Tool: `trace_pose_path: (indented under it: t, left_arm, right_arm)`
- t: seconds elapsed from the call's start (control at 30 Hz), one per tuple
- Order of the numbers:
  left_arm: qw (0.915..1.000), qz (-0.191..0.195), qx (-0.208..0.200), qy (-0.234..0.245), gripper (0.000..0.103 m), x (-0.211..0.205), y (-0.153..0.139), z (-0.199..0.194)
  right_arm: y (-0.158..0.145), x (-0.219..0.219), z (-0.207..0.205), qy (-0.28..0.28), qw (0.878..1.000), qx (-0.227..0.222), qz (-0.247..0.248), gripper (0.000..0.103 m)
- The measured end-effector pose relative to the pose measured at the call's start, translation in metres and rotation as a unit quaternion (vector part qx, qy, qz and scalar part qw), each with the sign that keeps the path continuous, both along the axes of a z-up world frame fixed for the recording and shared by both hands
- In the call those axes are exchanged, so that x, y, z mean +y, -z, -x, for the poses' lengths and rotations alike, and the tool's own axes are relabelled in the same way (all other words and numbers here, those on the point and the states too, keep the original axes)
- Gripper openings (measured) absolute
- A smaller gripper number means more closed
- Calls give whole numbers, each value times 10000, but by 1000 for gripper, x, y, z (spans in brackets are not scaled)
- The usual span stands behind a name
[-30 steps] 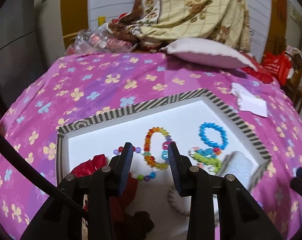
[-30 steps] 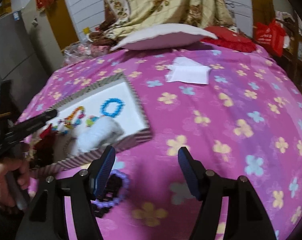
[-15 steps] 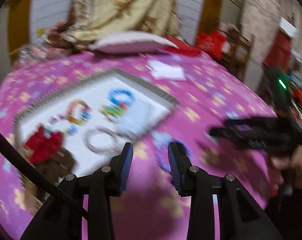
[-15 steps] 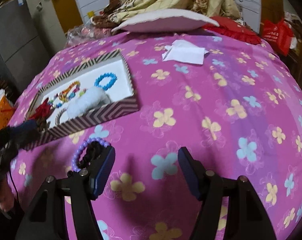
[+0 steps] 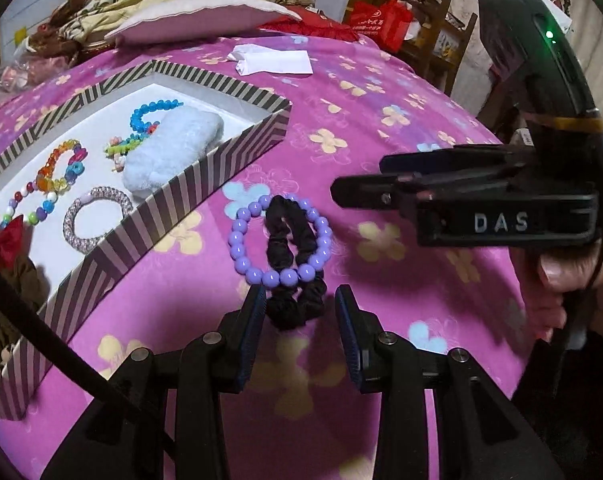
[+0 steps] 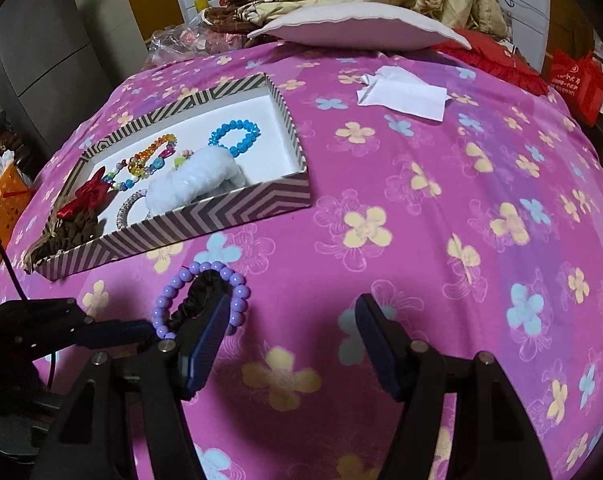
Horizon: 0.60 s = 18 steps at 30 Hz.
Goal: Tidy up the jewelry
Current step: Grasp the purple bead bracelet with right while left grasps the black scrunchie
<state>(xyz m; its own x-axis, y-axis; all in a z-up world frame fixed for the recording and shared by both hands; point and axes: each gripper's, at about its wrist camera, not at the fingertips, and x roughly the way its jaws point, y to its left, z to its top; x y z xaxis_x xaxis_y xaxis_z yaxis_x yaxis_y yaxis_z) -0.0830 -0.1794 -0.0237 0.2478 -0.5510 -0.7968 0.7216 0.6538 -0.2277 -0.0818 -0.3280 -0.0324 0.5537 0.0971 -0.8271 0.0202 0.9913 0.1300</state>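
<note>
A purple bead bracelet (image 5: 245,236) lies over a black scrunchie (image 5: 291,248) on the pink bedspread, beside the striped box (image 5: 205,178). Both also show in the right wrist view, the bracelet (image 6: 163,304) and the scrunchie (image 6: 199,292). My left gripper (image 5: 300,314) is open, its fingers on either side of the scrunchie's near end. My right gripper (image 6: 289,330) is open and empty, just right of the bracelet. The box holds a blue bracelet (image 6: 235,136), a multicoloured bracelet (image 5: 57,172), a braided band (image 5: 97,218), a pale blue scrunchie (image 5: 173,152) and a red bow (image 5: 3,238).
A white folded paper (image 6: 403,90) lies on the bedspread beyond the box. A pillow (image 6: 357,26) and piled blankets sit at the far end. A red bag (image 6: 577,86) stands off the bed at the right. The right gripper's body (image 5: 497,208) crosses the left wrist view.
My left gripper swung from over the box to the bracelet and scrunchie on the bedspread. My right gripper drew back and nearer to them. Both stayed open.
</note>
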Motion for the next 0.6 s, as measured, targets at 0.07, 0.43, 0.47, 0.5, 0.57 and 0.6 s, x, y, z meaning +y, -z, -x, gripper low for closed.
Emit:
trace_pose_path:
  t: [0.07, 0.43, 0.47, 0.5, 0.57, 0.6]
  left_arm:
    - [10000, 15, -24, 6, 18, 0, 0, 0]
    - [9998, 5, 158, 85, 0, 6, 2, -4]
    - [9998, 0, 172, 83, 0, 6, 1, -5]
    - [9998, -7, 185, 87, 0, 7, 1, -5]
    - [9997, 3, 235, 65, 0, 8, 2, -6]
    - [9997, 0, 244, 57, 0, 9, 1, -6]
  right_arm:
    - [3, 1, -1, -46, 10000, 65, -4, 68]
    - [18, 29, -11, -506, 9955, 227, 764, 66]
    - [17, 28, -12, -512, 9953, 188, 800, 65]
    - [17, 27, -13, -497, 9953, 176, 817, 64]
    - [16, 24, -15, -443, 9943, 119, 965, 63]
    - [16, 21, -15, -366, 9939, 130, 1029, 63]
